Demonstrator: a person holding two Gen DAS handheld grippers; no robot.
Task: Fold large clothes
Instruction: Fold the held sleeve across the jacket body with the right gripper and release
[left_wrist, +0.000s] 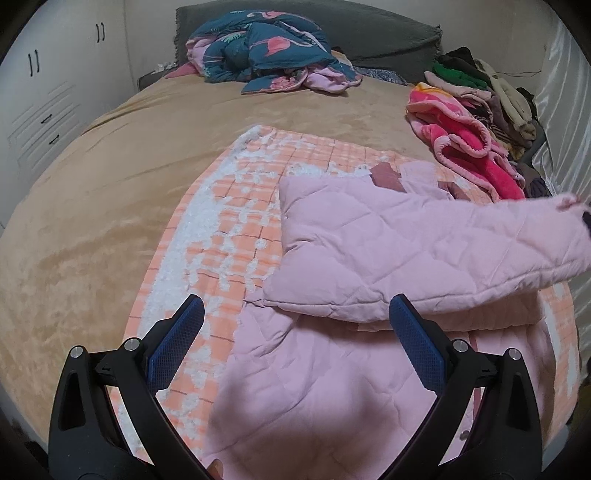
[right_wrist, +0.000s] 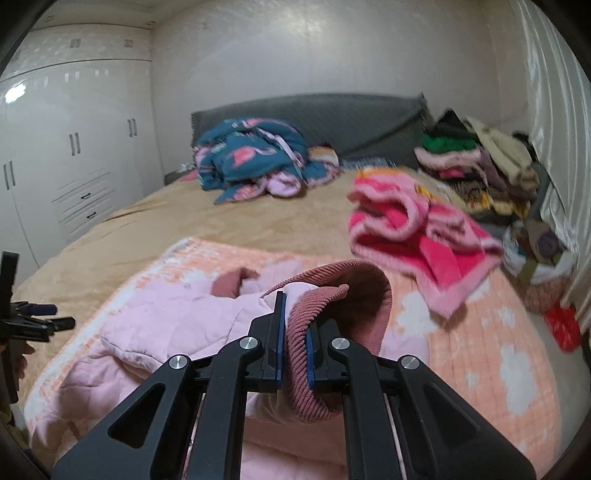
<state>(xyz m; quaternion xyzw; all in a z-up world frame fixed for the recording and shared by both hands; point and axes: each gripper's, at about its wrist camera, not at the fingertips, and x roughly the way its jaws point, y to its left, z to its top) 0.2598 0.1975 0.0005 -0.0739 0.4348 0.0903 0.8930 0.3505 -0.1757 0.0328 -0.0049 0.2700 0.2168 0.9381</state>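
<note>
On a tan-covered bed (left_wrist: 110, 206), a pale pink quilted jacket (left_wrist: 332, 387) lies spread over an orange-and-white checked blanket (left_wrist: 229, 206), one sleeve (left_wrist: 424, 251) lifted across its body. The right gripper (right_wrist: 295, 325) is clamped on the sleeve's ribbed dusty-pink cuff (right_wrist: 325, 291), while the left gripper (left_wrist: 295, 339) hangs above the jacket's near part, jaws wide and empty.

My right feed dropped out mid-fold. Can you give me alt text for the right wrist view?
The right gripper is shut on the ribbed dusty-pink cuff of a pale pink quilted jacket, holding the sleeve above an orange checked blanket on the bed. Behind lie a pink fleece blanket, a teal flamingo-print quilt and a clothes pile.
</note>
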